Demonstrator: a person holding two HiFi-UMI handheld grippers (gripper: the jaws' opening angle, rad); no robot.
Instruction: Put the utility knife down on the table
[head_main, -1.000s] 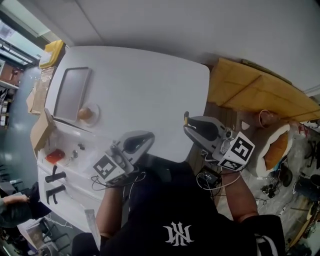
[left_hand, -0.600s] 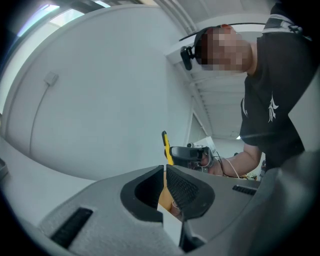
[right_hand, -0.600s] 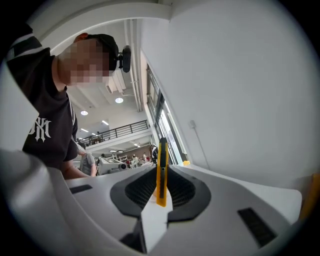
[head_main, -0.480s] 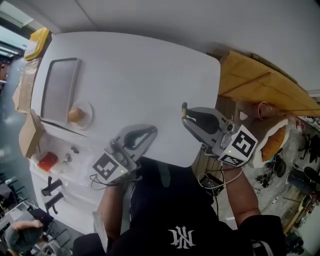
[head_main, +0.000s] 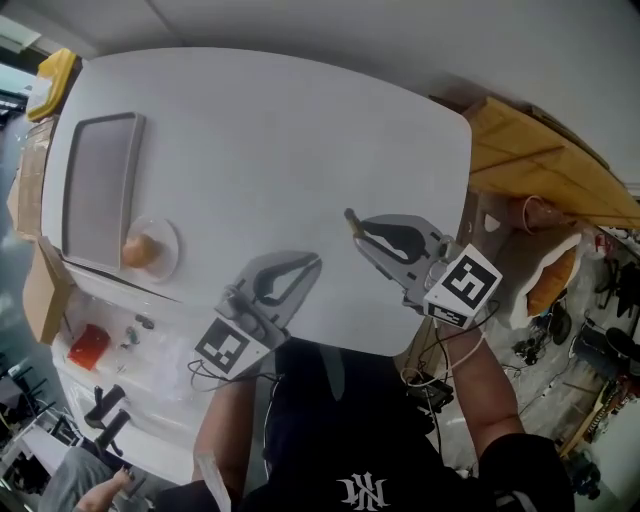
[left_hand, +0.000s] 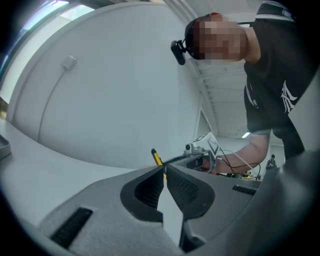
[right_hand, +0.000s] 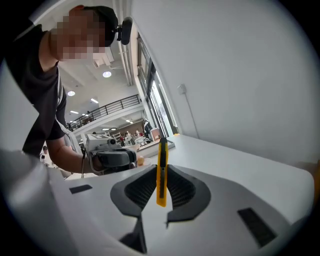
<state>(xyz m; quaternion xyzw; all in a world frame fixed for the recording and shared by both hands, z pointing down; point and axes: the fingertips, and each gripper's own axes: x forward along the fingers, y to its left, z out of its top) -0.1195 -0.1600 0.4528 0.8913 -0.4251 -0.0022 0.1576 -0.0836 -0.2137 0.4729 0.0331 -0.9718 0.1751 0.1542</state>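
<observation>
We hold right claw (right_hand: 161, 183) clamped on knife (right_hand: 161, 170), above bench (head_main: 250, 150) near edge, for lowering. Left claw (left_hand: 164, 171) closed, empty, low over bench, out of way.

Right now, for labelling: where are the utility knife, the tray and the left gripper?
utility knife (right_hand: 161, 175): right gripper view, yellow body between the jaws.
tray (head_main: 95, 190): head view, bare floor.
left gripper (left_hand: 164, 168): left gripper view, closed jaw tips.

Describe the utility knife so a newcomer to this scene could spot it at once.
Start at the white table. Over its near side, the right gripper clamps the utility knife between its jaws. It is slim and bright yellow; the left gripper holds nothing.
</observation>
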